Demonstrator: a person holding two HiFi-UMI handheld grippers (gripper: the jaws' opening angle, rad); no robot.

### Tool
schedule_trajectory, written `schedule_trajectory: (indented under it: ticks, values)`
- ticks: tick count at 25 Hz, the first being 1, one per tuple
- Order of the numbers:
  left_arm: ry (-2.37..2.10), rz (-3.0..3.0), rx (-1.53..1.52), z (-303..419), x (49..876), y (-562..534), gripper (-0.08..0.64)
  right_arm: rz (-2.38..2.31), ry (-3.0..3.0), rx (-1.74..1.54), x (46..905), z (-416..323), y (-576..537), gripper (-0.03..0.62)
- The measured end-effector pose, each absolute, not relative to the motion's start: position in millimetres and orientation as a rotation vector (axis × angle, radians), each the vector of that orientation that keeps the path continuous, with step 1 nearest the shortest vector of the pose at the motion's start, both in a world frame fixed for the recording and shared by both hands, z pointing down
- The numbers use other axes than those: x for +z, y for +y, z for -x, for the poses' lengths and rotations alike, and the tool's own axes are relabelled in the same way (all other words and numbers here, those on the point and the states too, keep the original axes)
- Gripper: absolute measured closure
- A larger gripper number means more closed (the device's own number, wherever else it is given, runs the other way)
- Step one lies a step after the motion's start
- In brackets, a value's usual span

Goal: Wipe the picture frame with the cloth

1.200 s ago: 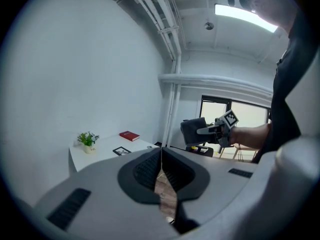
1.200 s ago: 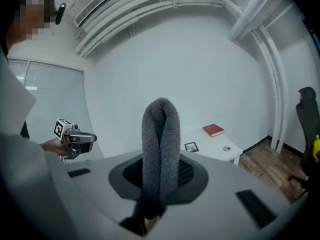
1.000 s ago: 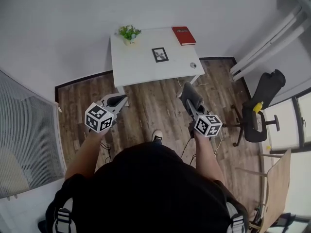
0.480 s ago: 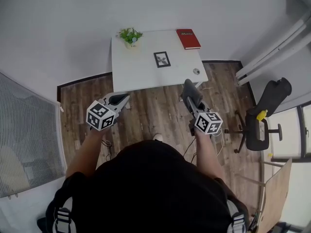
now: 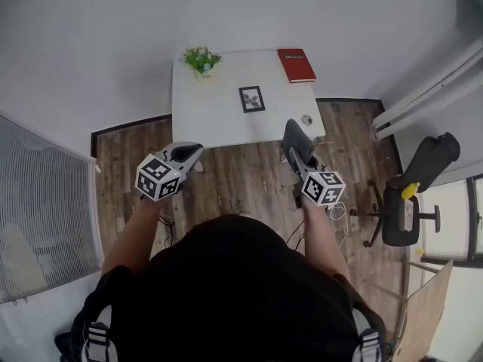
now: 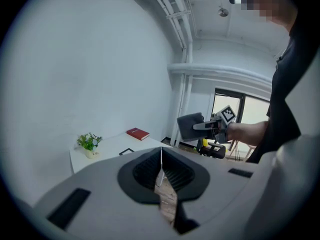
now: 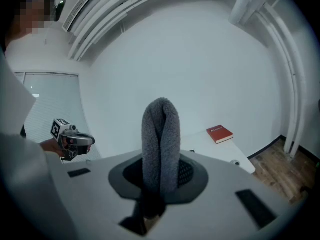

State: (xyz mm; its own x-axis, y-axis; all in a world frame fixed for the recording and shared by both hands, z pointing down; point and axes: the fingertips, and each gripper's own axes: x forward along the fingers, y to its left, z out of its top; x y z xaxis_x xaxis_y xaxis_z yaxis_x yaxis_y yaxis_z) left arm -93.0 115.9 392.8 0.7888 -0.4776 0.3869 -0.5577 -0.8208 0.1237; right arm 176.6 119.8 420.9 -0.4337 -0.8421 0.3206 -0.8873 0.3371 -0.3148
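Observation:
A small black picture frame lies flat in the middle of the white table, also seen far off as a dark frame in the left gripper view. My right gripper is shut on a folded grey cloth, which sticks up between its jaws; in the head view the cloth hangs just short of the table's near right corner. My left gripper is shut with nothing in it, over the wooden floor near the table's front left.
On the table stand a small potted plant at the back left, a red book at the back right and a small round object near the front right edge. A black office chair stands at the right.
Both grippers have moved forward toward the table, which now sits closer and lower in the head view. The cloth stays clamped in the right gripper.

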Motion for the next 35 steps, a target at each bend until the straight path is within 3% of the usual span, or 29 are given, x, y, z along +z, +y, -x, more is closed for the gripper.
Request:
schedule_trajectory:
  ticks: [35]
  values:
    - [-0.823, -2.664, 0.529, 14.6, 425.0, 32.7, 0.548, -1.524, -2.46, 0.689, 445.6, -237.9, 7.7, 0.54]
